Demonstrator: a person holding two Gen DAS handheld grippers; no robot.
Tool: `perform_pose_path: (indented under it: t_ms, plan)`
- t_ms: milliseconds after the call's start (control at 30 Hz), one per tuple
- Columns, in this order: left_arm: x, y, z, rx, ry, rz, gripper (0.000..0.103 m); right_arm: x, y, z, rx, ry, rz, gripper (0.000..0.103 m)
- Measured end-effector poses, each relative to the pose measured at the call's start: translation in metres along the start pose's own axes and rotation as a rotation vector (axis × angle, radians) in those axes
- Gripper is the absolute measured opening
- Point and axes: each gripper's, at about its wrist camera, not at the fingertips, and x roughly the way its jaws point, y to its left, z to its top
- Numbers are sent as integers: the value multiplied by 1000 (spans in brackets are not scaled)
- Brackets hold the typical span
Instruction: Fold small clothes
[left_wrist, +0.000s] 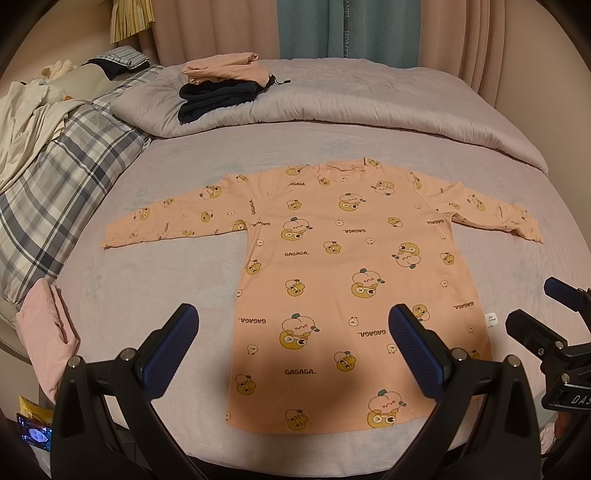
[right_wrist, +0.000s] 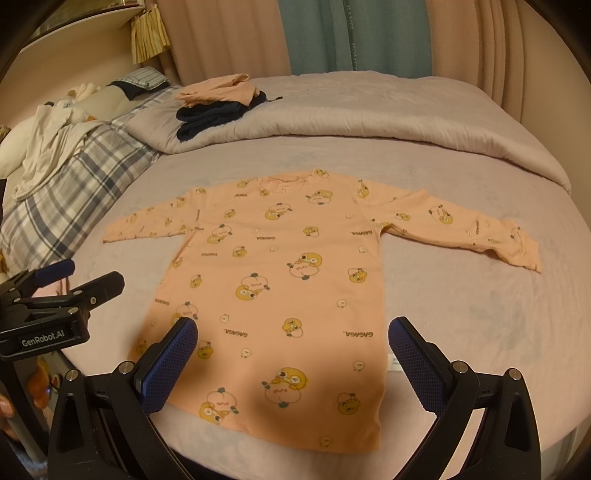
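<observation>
1. A peach long-sleeved shirt (left_wrist: 343, 280) lies flat in the middle of the bed (left_wrist: 166, 280), hem toward the cameras and neck toward the far side.
2. Both sleeves stretch straight out to the sides; the right cuff (right_wrist: 524, 251) is slightly rumpled and turned over, while the left sleeve lies smooth.
3. The fabric is printed all over with yellow and pale cartoon figures and the word "GAGAGA" in dark letters, some of it upside down from here.
4. A small white tag (left_wrist: 491, 317) sticks out from the side seam on the right.
5. The left gripper (left_wrist: 293, 332) hovers above the hem with its jaws spread wide, holding nothing.
6. The right gripper (right_wrist: 293, 343) is likewise spread wide and empty, above the lower right part of the shirt.
7. Beyond the shirt, a folded peach garment (left_wrist: 225, 68) sits on a dark folded one (left_wrist: 214, 98) atop the rolled duvet (left_wrist: 369, 99).
</observation>
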Motion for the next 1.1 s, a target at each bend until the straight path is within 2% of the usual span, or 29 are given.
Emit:
perform_pose_path:
  t_ms: [967, 1100]
  plan:
    - [1, 0, -1, 0, 2, -4, 103, 1, 0, -2, 5, 3, -1, 102]
    - [12, 5, -5, -28, 21, -23, 103, 9, -7, -8, 37, -3, 27, 102]
